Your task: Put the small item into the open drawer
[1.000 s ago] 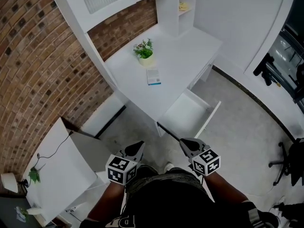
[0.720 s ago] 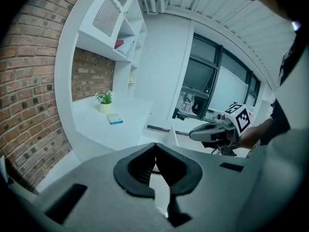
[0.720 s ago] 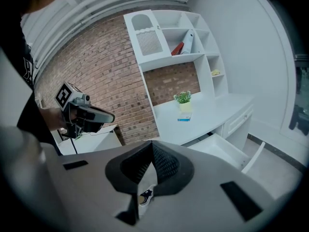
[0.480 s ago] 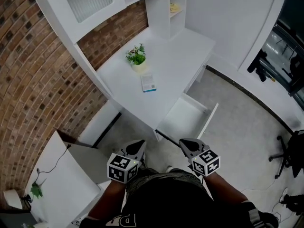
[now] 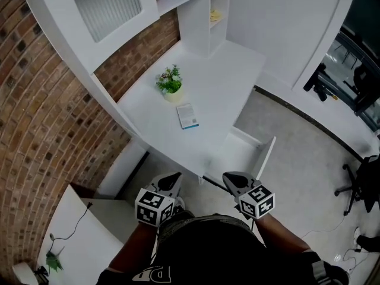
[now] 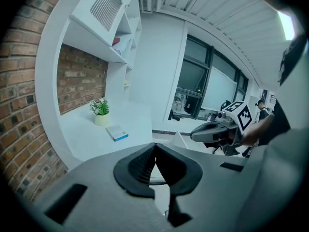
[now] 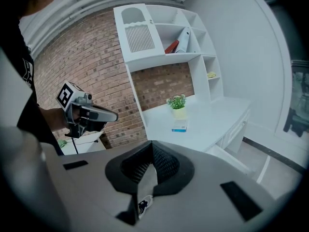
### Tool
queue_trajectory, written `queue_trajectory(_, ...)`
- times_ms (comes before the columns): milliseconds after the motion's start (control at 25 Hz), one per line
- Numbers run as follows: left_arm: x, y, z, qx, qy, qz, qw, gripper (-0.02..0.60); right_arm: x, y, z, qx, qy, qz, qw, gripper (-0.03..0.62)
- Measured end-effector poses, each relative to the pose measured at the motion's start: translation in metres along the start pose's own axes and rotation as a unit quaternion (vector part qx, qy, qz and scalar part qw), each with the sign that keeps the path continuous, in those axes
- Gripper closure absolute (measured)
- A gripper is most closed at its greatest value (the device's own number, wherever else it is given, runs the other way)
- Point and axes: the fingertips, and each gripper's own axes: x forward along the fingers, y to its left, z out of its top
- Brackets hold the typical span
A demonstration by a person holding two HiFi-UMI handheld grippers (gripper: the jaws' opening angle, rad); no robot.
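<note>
A small white box with a blue edge (image 5: 187,116) lies flat on the white desk (image 5: 225,82), just in front of a potted plant (image 5: 170,85). The open drawer (image 5: 244,153) juts out of the desk's front, below and right of the box; nothing shows inside it. My left gripper (image 5: 172,178) and right gripper (image 5: 228,177) hover side by side in front of the desk edge, short of both box and drawer. Both are shut and hold nothing. The left gripper view shows the box (image 6: 117,133) beyond its shut tips (image 6: 154,146); the right gripper view shows the box (image 7: 179,127) past its own (image 7: 151,144).
A white shelf unit (image 5: 202,10) rises at the back of the desk against a brick wall (image 5: 35,117). A low white table (image 5: 77,230) stands at lower left. An office chair (image 5: 362,189) and dark equipment (image 5: 323,79) sit to the right on the grey floor.
The desk and drawer have slid down and left in the head view as the person came closer. Both grippers keep their places, still shut.
</note>
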Motion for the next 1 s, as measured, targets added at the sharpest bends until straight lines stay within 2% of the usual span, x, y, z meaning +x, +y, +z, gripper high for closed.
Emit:
queue_trajectory(480, 0.006, 0.097, 0.022, 0.015, -0.002, -0.03, 0.9994, 0.565, 0.083, 0.013, 0.051, 0.003, -0.004, -0.041, 0.999, 0.589)
queue_trajectory(680, 0.006, 0.132, 0.018, 0.018, 0.007, -0.041, 0.999, 0.565, 0.116, 0.012, 0.065, 0.01, -0.003, -0.07, 0.997, 0.589)
queue_trajectory(1000, 0.014, 0.166, 0.006, 0.014, 0.025, -0.057, 0.998, 0.565, 0.164, -0.015, 0.073, 0.01, 0.033, -0.121, 0.992, 0.588)
